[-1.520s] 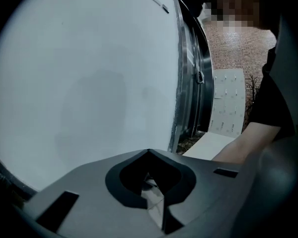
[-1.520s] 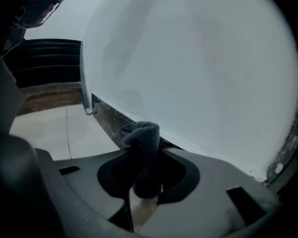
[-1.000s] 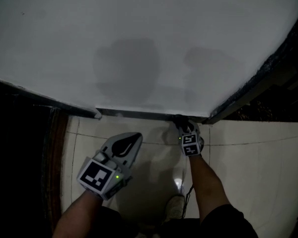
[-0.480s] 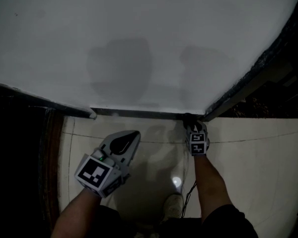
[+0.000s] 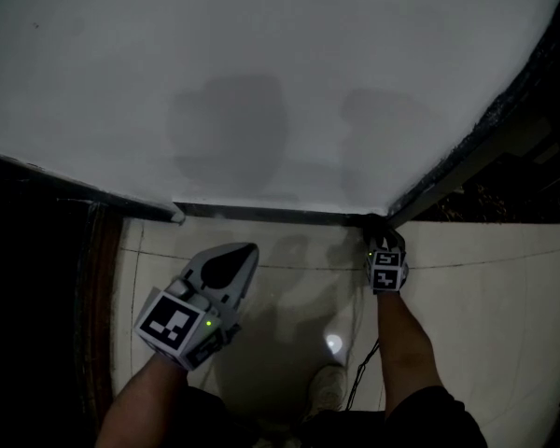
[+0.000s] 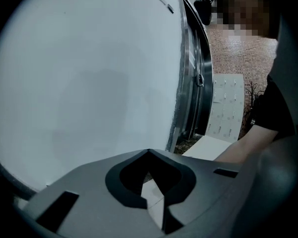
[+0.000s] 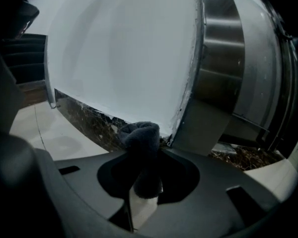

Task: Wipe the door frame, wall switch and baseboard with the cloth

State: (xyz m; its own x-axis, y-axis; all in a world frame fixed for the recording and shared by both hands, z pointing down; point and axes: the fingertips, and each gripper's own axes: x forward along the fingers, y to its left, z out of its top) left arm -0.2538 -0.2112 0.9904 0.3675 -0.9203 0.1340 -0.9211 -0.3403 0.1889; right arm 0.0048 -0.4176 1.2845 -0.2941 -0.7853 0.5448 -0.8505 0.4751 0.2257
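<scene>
In the right gripper view a dark cloth is pinched in my right gripper, its bunched end touching the speckled dark baseboard at the corner by the metal door frame. The head view shows the right gripper low at the foot of the white wall, where the baseboard meets the door frame. My left gripper hovers over the floor tiles, shut and holding nothing; the left gripper points along the wall. No wall switch is visible.
Pale floor tiles run under both arms. A shoe and a thin cable are near the bottom edge. A dark wooden strip borders the floor at the left. A person's arm shows in the left gripper view.
My right gripper with the cloth has slid to the right along the baseboard into the corner at the door frame. The left gripper has hardly shifted.
</scene>
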